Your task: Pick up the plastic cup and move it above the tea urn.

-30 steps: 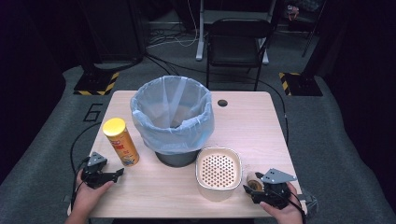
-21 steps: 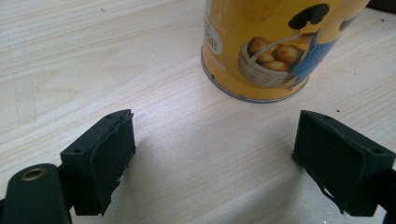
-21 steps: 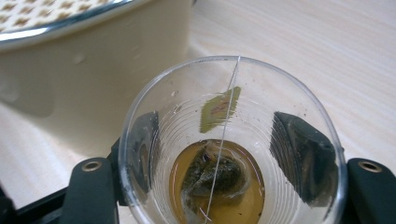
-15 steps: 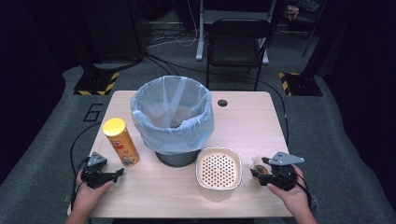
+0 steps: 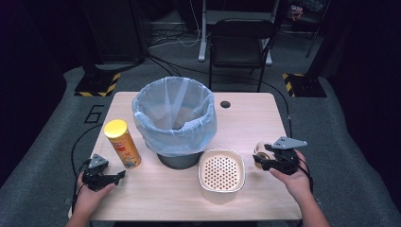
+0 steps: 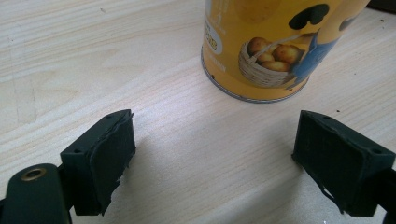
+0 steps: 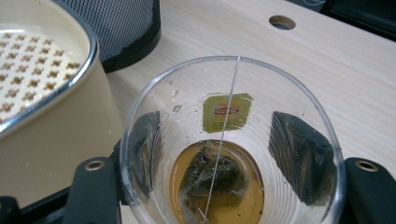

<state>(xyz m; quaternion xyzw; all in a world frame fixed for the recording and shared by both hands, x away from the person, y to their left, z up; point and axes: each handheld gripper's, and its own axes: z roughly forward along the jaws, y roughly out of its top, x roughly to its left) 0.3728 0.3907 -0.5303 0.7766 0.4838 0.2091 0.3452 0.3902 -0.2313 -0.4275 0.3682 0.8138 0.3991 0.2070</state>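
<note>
Since a second ago the right hand-held gripper [image 5: 262,161] has moved from the bench's [image 5: 246,118] front corner up beside the cream perforated box [image 5: 221,174], its jaws closed around a clear cup [image 7: 231,144] holding a teabag [image 7: 205,175] in amber liquid. Left hand-held gripper [image 5: 115,178] rests near the yellow can [image 6: 275,42], jaws wide apart. A lined bin [image 5: 175,118] stands mid-bench.

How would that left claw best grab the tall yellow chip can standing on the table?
Probably around the lower middle of the upright yellow cylindrical chip can, coming in level from the person's side. Its round, straight wall gives the open left gripper two opposite faces to press; the jaws already stand wide and point at its base, with bare wooden table between.
</note>
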